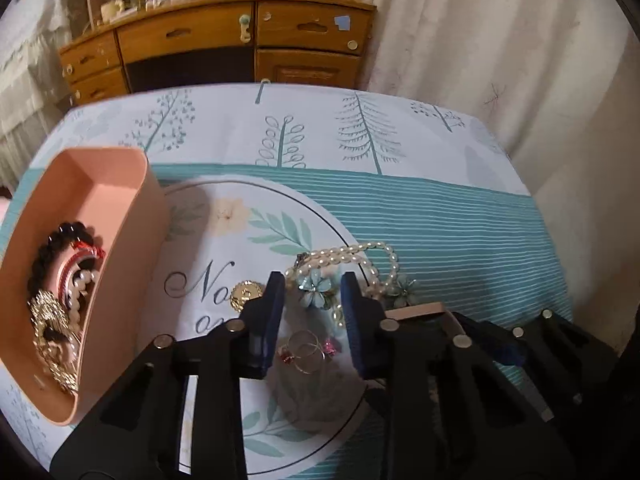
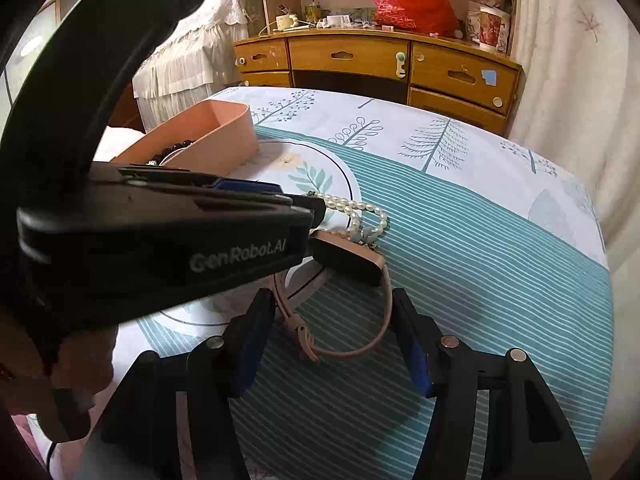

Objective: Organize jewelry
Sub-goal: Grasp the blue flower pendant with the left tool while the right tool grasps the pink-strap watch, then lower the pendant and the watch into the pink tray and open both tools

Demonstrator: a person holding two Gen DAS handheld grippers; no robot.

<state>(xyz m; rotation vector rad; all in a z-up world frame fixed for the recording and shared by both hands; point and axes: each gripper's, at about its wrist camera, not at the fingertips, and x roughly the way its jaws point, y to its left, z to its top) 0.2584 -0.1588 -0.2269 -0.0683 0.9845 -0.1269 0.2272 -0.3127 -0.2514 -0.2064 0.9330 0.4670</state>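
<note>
My left gripper [image 1: 313, 292] is open, low over the table, with its fingers either side of a blue flower brooch [image 1: 314, 287] and above a few thin rings [image 1: 306, 351]. A pearl necklace [image 1: 362, 254] lies just beyond, and a gold round piece [image 1: 246, 294] lies to the left. A pink box [image 1: 116, 248] at the left holds several bracelets and gold pieces. My right gripper [image 2: 335, 316] is open around the strap of a pink watch [image 2: 348, 262] lying on the cloth. The pearl necklace also shows in the right wrist view [image 2: 356, 210].
The table wears a teal striped cloth with tree prints [image 1: 440, 220]. A wooden dresser [image 1: 224, 48] stands behind it, and a curtain [image 1: 500, 32] hangs at the right. The left gripper's body [image 2: 168, 240] fills the left of the right wrist view.
</note>
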